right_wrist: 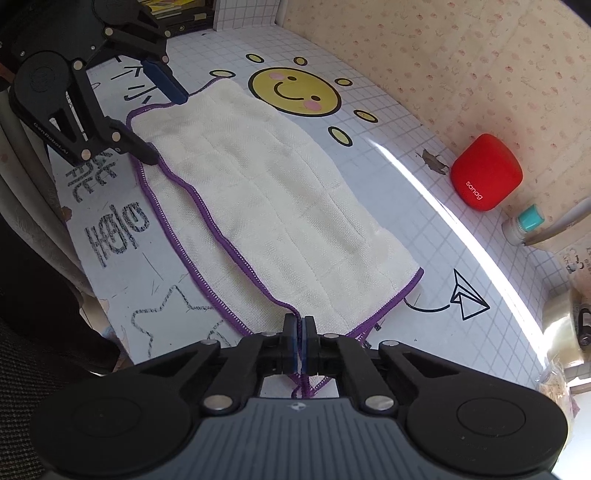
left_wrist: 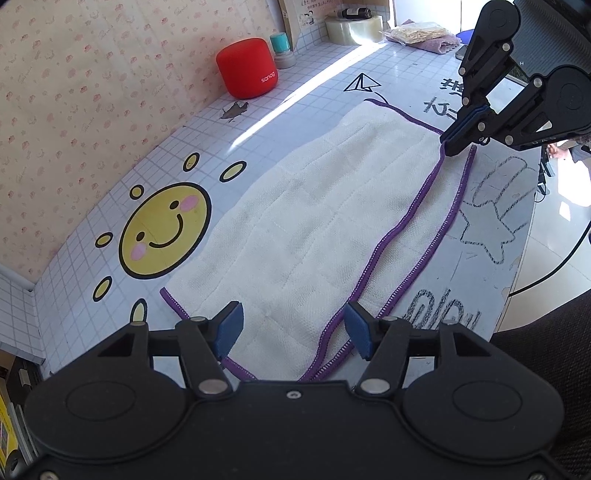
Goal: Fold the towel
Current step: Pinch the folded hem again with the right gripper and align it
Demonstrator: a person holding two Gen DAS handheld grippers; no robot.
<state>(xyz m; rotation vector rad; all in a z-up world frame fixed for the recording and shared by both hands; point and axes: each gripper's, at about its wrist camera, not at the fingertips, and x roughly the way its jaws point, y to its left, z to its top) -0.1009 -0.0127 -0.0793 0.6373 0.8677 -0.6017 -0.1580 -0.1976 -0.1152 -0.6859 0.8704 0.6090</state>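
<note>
In the left wrist view, the table (left_wrist: 306,74) lay bare between the towel (left_wrist: 303,221) and the wall, apart from a red speaker (left_wrist: 246,68) and a teal-capped bottle (left_wrist: 282,50) at upper centre. A tape roll (left_wrist: 352,26) and packet (left_wrist: 417,31) crowded the top right corner. The right gripper (left_wrist: 448,142) blocked the towel's far end.

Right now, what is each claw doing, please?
Left claw: open, holding nothing, over the towel.
Right claw: closed on the towel's purple edge.
</note>
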